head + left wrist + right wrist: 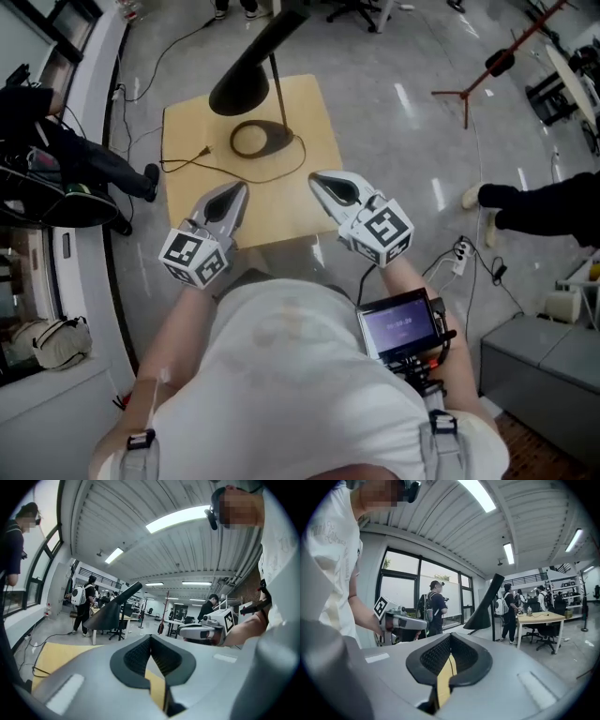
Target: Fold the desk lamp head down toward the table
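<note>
The lamp stood at the far half of a small wooden worktop [314, 117]. Its oval base [261, 139] lay flat on the wood, and a thin stem [277, 89] rose from it. The black cone-shaped head [246, 80] was raised above the worktop's far left part, tilted on a slanting arm and well clear of the wood. A cord [192, 161] ran from the base across the worktop and off its left edge.

The left gripper [234, 193] hovered over the near left part of the worktop, pointing toward the lamp base but apart from it. Its fingers [136, 656] were pressed together with nothing between them. The right gripper [322, 182] hovered over the near right part, near the base and also apart from it. Its fingers [436, 654] were likewise closed on nothing. Neither gripper touched the lamp. In both gripper views the head stood up in the background, beyond the closed tips.
</note>
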The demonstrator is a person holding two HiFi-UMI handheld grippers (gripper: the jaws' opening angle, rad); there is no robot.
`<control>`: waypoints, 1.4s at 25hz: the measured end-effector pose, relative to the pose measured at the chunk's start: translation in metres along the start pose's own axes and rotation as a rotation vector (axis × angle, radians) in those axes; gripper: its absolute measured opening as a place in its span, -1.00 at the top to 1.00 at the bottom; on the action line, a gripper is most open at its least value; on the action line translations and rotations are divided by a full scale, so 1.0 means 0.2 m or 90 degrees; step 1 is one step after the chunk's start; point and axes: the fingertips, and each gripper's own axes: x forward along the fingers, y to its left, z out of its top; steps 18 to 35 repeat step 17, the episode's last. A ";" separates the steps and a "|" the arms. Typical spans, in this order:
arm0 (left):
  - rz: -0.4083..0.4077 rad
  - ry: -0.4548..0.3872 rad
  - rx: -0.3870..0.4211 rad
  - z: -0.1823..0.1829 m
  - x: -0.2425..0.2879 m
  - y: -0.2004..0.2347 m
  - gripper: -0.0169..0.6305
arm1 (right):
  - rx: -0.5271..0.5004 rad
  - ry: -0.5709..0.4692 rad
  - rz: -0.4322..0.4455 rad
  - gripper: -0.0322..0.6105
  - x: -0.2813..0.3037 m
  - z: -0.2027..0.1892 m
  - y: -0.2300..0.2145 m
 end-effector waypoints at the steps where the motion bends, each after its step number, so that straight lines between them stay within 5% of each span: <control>1: 0.005 0.002 -0.002 -0.01 -0.01 -0.01 0.94 | 0.001 0.001 0.005 0.86 0.00 -0.01 0.02; 35: 0.048 0.010 -0.046 -0.08 -0.10 0.01 0.94 | 0.003 0.002 0.008 0.86 -0.04 -0.06 0.11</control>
